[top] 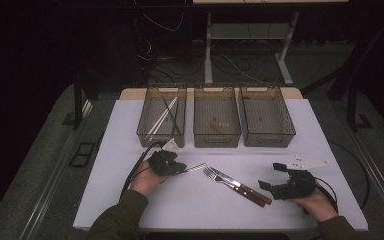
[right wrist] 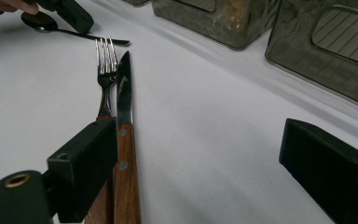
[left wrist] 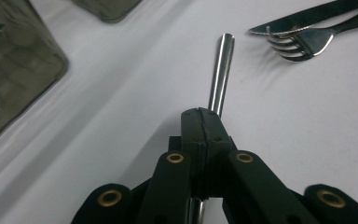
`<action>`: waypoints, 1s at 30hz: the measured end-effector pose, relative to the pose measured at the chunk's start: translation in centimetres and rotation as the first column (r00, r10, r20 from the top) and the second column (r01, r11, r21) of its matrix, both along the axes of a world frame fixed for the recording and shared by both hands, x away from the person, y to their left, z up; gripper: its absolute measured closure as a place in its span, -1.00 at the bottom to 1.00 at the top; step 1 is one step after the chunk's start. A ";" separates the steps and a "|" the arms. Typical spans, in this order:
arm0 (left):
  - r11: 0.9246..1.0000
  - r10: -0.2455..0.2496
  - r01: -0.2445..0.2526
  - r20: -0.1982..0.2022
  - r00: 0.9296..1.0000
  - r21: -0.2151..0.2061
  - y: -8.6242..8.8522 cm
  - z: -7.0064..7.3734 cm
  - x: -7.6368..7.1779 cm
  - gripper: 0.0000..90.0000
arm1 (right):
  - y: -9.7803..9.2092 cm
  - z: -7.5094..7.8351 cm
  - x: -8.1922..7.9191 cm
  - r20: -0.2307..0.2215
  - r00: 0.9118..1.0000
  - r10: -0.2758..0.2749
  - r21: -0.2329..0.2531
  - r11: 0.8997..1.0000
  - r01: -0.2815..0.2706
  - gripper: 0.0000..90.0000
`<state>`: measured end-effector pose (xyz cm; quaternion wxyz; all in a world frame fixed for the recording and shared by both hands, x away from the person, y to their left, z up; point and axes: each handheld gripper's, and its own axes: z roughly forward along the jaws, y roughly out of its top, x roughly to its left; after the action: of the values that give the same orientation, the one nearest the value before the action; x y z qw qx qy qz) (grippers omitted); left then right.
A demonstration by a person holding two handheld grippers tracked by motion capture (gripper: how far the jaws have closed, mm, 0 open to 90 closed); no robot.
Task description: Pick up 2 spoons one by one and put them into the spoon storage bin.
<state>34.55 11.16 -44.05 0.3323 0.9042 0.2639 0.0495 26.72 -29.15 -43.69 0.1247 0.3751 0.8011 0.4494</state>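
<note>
My left gripper (top: 180, 168) is shut on a metal spoon (top: 194, 167) at the table's middle left. In the left gripper view the jaws (left wrist: 200, 113) pinch the spoon's handle (left wrist: 221, 70), which points ahead low over the white surface. The right gripper view shows the spoon's bowl (right wrist: 38, 21) behind that gripper (right wrist: 72, 14). A fork (top: 220, 177) and a knife (top: 245, 187), both wooden-handled, lie side by side in the middle. My right gripper (top: 272, 176) stands open just right of their handles. Its left jaw partly covers the fork (right wrist: 106, 70) beside the knife (right wrist: 125, 121).
Three translucent grey bins stand in a row at the back. The left bin (top: 152, 135) holds chopsticks, the middle bin (top: 217, 140) a brown stick-like piece, and the right bin (top: 269, 140) a small item. Cables trail off both grippers. Bare white table (top: 190, 205) lies in front.
</note>
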 end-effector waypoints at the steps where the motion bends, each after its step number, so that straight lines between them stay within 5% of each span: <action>1: 1.000 -0.005 0.005 0.001 1.000 0.004 0.0 0.0 0.0 0.99 | 0.0 0.0 0.0 0.000 1.000 0.000 0.000 1.000 0.000 -0.73; 5: 1.000 -0.005 0.005 -0.001 1.000 -0.012 0.3 0.1 0.0 0.98 | 0.0 0.0 0.0 0.002 1.000 0.002 -0.003 1.000 -0.002 -0.73; 11: 0.991 0.068 -0.067 0.002 0.998 -0.115 2.4 1.5 -1.0 0.69 | 0.0 0.0 0.0 0.006 1.000 0.000 -0.007 1.000 0.000 -0.73; 17: 0.976 0.182 -0.178 0.018 0.983 -0.129 5.7 2.1 -2.9 0.31 | 0.0 0.1 -0.1 0.012 1.000 0.001 -0.009 1.000 -0.001 -0.73; 24: 0.960 0.251 -0.249 0.002 0.968 -0.131 7.9 1.4 -4.2 0.10 | 0.0 0.1 -0.1 0.011 1.000 0.001 -0.014 1.000 -0.001 -0.73; 30: 0.962 0.254 -0.254 -0.012 0.967 -0.102 7.9 0.7 -4.4 0.06 | 0.2 0.0 -0.1 0.009 1.000 0.001 -0.018 1.000 -0.001 -0.73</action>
<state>30.10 19.05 -43.33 0.3692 0.8446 0.3798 0.0786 26.61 -28.97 -43.67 0.1313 0.3718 0.8047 0.4437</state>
